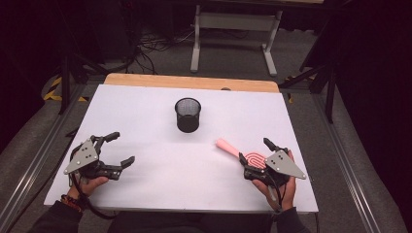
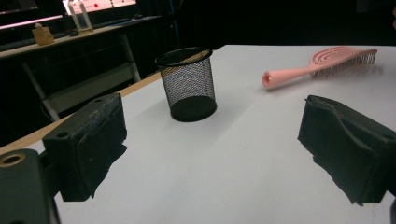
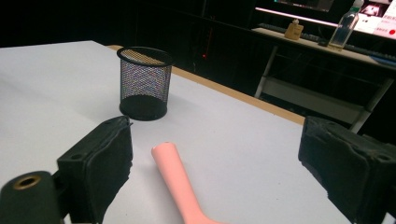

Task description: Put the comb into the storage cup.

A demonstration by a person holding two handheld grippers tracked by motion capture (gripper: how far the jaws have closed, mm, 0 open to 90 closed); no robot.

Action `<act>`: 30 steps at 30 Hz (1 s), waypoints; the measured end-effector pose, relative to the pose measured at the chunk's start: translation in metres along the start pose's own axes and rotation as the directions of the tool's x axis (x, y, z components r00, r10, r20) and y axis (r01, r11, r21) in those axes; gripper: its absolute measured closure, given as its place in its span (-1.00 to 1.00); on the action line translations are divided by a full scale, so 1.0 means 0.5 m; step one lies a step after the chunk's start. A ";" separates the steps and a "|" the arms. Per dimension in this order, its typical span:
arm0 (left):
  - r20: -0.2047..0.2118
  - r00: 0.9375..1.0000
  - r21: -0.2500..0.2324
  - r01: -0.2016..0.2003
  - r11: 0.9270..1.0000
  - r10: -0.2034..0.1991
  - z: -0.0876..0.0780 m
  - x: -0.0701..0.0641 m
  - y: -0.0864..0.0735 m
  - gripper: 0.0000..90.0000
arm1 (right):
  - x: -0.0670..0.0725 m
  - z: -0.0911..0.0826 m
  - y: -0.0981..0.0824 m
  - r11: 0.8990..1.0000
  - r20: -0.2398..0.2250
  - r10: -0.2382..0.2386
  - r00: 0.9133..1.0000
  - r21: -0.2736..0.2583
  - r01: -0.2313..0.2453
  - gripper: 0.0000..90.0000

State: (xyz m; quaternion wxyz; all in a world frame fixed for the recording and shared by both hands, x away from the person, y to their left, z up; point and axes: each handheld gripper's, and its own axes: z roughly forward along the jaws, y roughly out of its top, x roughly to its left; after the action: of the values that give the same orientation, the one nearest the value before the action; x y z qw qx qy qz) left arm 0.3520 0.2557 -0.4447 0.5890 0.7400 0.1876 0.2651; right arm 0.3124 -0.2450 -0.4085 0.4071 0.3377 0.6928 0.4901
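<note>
A pink hairbrush lies on the white table, handle pointing toward a black mesh cup that stands upright near the middle. My right gripper is open over the brush head, jaws on either side of it without touching. In the right gripper view the pink handle runs out between the wide-apart jaws toward the cup. My left gripper rests open at the table's left with nothing between its jaws. The left gripper view shows the cup ahead and the brush farther right.
A wooden strip edges the table's far side. Beyond it stands a grey metal frame on the floor, with cables beside it. Metal rails run along both sides of the table.
</note>
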 end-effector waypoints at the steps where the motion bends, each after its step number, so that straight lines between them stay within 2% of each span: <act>1: 0.000 1.000 0.006 -0.011 1.000 0.011 0.002 -0.001 0.000 -0.83 | -0.002 0.002 0.000 1.000 -0.005 0.011 1.000 0.001 -0.011 -0.77; 4: 0.007 1.000 0.035 -0.024 0.999 0.024 0.007 -0.005 -0.004 -0.85 | -0.002 0.005 0.000 0.999 -0.026 0.034 0.999 0.002 -0.034 -0.75; 8: 0.017 1.000 0.032 -0.007 0.999 0.006 0.010 -0.003 -0.010 -0.85 | 0.004 0.015 0.006 0.998 -0.044 0.049 0.998 0.027 -0.048 -0.64; 11: 0.023 1.000 0.033 -0.005 0.999 0.004 0.007 -0.004 -0.010 -0.85 | 0.007 0.029 0.014 0.996 -0.041 0.062 0.997 0.069 -0.059 -0.28; 14: 0.022 1.000 0.015 -0.010 1.000 0.009 0.003 -0.007 -0.007 -0.85 | 0.014 0.047 0.023 0.993 -0.031 0.043 0.999 0.112 -0.039 0.05; 16: 0.023 1.000 0.007 -0.019 1.000 0.019 0.000 -0.008 -0.003 -0.85 | 0.019 0.060 0.028 0.991 -0.052 0.059 0.997 0.125 -0.052 0.27; 17: 0.028 0.999 0.006 -0.016 1.000 0.016 -0.001 -0.008 -0.003 -0.85 | 0.022 0.072 0.031 0.988 -0.052 0.061 0.997 0.142 -0.053 0.47; 20: 0.029 0.999 0.008 -0.025 1.000 0.025 0.000 -0.007 -0.002 -0.85 | 0.026 0.099 0.040 0.984 -0.062 0.062 0.996 0.171 -0.051 0.71; 22: 0.033 0.999 0.000 -0.016 1.000 0.016 0.000 -0.006 -0.004 -0.85 | 0.030 0.115 0.046 0.982 -0.064 0.064 0.996 0.181 -0.052 0.85; 25: 0.032 0.999 0.009 -0.022 1.000 0.022 -0.002 -0.005 -0.004 -0.85 | 0.033 0.131 0.050 0.979 -0.070 0.066 0.995 0.197 -0.051 0.96; 26: 0.037 0.999 0.009 -0.014 1.000 0.014 -0.001 -0.006 -0.006 -0.85 | 0.041 0.159 0.053 0.970 -0.072 0.058 0.996 0.242 -0.039 0.99; 27: 0.038 0.999 0.015 -0.014 1.000 0.014 -0.001 -0.007 -0.007 -0.85 | 0.044 0.171 0.053 0.964 -0.062 0.038 0.997 0.266 -0.020 1.00; 28: 0.039 0.999 0.018 -0.022 1.000 0.021 -0.001 -0.006 -0.007 -0.85 | 0.044 0.171 0.053 0.964 -0.062 0.038 0.997 0.266 -0.020 1.00; 29: 0.043 0.999 0.031 -0.032 0.999 0.031 -0.001 -0.008 -0.008 -0.84 | 0.048 0.197 0.049 0.947 -0.056 0.025 0.998 0.322 -0.006 1.00; 30: 0.043 0.999 0.034 -0.033 0.999 0.032 -0.002 -0.008 -0.009 -0.84 | 0.047 0.210 0.046 0.937 -0.058 0.043 0.997 0.349 -0.020 1.00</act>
State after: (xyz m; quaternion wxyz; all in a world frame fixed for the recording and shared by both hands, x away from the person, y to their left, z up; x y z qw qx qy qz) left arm 0.3486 0.2551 -0.4494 0.5755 0.7586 0.1677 0.2555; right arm 0.3976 -0.1754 -0.4120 0.3105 0.3995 0.7759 0.3768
